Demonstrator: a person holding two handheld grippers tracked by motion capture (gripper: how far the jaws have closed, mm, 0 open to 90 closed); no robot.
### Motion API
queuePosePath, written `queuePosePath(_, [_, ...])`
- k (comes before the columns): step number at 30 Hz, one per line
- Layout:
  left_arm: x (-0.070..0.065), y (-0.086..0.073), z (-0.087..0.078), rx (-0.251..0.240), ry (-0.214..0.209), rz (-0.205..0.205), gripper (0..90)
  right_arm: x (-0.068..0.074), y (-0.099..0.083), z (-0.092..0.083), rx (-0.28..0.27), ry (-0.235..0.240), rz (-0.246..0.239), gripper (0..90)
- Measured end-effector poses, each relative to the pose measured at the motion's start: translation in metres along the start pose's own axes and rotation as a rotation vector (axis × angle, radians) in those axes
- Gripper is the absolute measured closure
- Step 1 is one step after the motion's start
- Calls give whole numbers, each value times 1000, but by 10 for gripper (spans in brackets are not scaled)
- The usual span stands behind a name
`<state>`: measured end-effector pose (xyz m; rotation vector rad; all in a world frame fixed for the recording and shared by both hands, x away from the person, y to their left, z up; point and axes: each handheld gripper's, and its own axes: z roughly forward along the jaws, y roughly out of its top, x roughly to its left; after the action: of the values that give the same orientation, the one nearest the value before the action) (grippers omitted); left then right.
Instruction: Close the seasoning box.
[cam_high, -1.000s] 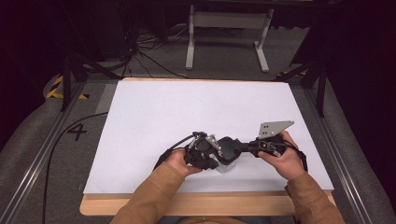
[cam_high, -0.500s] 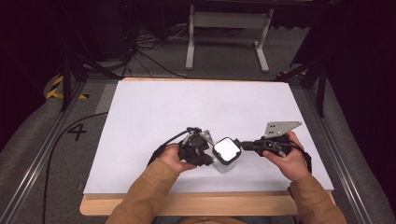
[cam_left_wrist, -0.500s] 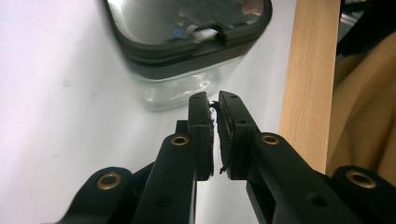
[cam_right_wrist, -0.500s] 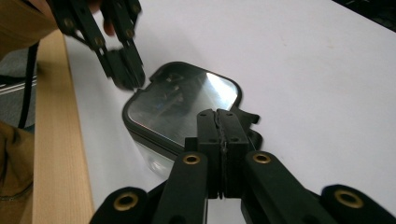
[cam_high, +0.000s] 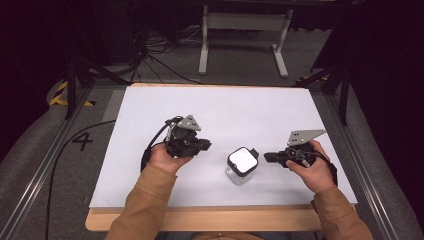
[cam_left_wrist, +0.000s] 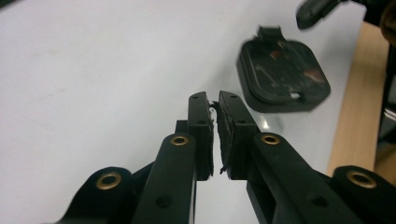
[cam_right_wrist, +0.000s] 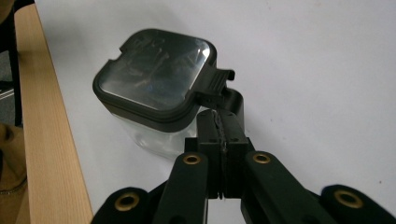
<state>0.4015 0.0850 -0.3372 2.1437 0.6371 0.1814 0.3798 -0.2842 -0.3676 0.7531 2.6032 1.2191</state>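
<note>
A clear square container (cam_high: 240, 174) with a black-rimmed lid (cam_high: 242, 160) stands on the white table (cam_high: 250, 110), near the front. In the right gripper view the lid (cam_right_wrist: 156, 77) has a latch tab (cam_right_wrist: 214, 84) on the side facing my right gripper. My right gripper (cam_high: 266, 157) (cam_right_wrist: 219, 116) is shut and empty, its tips just short of that tab. My left gripper (cam_high: 206, 145) (cam_left_wrist: 215, 100) is held up to the left of the container (cam_left_wrist: 280, 77), apart from it. Its jaws stand a narrow slit apart with nothing between them.
A wooden strip (cam_high: 210, 220) runs along the table's front edge. Behind the table stands a grey metal stand (cam_high: 242, 30) among floor cables. Metal rails (cam_high: 45, 170) flank the table on both sides. White surface lies bare beyond the grippers.
My left gripper has drawn away from the container, leftward and up, leaving the lid uncovered. The right gripper has backed slightly to the right. The container stays in place.
</note>
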Motion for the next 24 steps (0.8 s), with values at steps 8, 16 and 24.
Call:
queuePosePath(8, [4, -4, -17, -122, 81, -42, 846, -5, -8, 13, 37, 22, 25, 899])
queuePosePath(16, [5, -7, -16, -121, 85, -48, 843, -8, -13, 35, 55, 36, 31, 899])
queuePosePath(24, [5, -12, -21, -114, 100, -51, 842, -13, -12, 43, 46, 28, 29, 899])
